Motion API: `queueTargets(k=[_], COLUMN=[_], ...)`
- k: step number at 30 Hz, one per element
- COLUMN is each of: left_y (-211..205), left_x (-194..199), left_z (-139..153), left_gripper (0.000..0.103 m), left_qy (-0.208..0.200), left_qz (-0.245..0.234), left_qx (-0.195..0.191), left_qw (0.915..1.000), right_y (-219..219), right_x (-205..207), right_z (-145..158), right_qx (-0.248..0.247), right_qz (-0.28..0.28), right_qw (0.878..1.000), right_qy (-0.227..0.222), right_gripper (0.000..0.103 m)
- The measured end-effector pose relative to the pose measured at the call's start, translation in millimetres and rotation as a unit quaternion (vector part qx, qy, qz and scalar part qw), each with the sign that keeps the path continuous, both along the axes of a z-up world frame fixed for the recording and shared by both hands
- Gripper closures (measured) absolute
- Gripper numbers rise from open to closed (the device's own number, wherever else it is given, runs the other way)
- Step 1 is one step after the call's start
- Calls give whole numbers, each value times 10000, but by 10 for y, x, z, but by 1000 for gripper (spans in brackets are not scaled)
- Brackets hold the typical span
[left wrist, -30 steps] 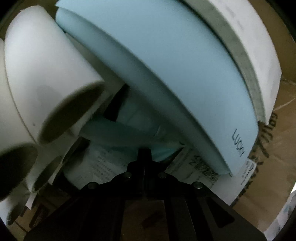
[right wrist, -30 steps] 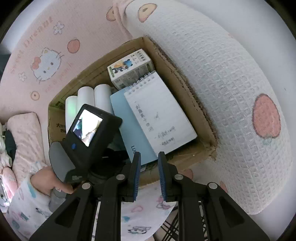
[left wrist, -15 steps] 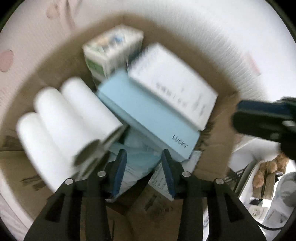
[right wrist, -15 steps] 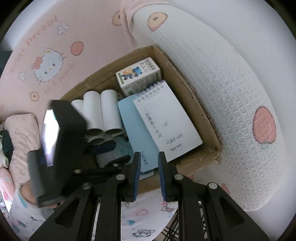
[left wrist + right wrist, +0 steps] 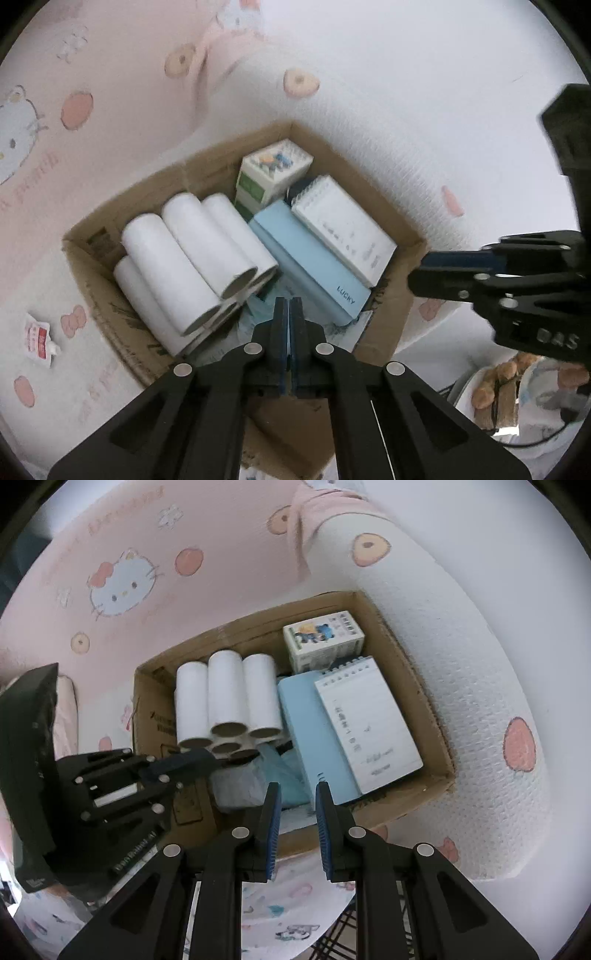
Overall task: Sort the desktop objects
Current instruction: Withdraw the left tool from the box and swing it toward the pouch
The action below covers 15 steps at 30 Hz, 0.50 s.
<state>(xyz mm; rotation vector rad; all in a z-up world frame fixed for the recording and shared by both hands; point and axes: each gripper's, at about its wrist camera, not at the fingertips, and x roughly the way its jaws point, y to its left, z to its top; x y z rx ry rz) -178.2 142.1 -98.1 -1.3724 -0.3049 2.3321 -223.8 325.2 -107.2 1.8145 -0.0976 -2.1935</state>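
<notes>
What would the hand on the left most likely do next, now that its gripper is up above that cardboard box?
Probably swing the left gripper away from the cardboard box toward the small red-and-white sachet lying on the bedding outside it. The jaws are shut with nothing between them, and the white rolls, blue LUCKY book and spiral notepad already lie inside.
</notes>
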Motion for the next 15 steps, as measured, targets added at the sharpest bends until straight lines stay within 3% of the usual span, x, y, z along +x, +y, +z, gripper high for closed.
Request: queueTargets(k=[4, 7, 11, 15], left_y=[-189, -326, -553, -795], left_x=[264, 576, 861, 1003], left_z=[115, 145, 114, -26], left_gripper=[102, 102, 102, 102], left_qy=[889, 1593, 1756, 1673], left_qz=[-19, -147, -383, -211], left_qx=[253, -124, 9, 157], left_qw=[9957, 9870, 9837, 9856], right_y=[-175, -300, -459, -687], right_x=[93, 152, 251, 384], right_z=[65, 85, 161, 265], right_qx=[336, 540, 955, 1307], right_qz=[236, 529, 845, 1150], right_qw=[9990, 9970, 9915, 9835], right_qy=[149, 166, 272, 498], right_gripper=[88, 88, 88, 88])
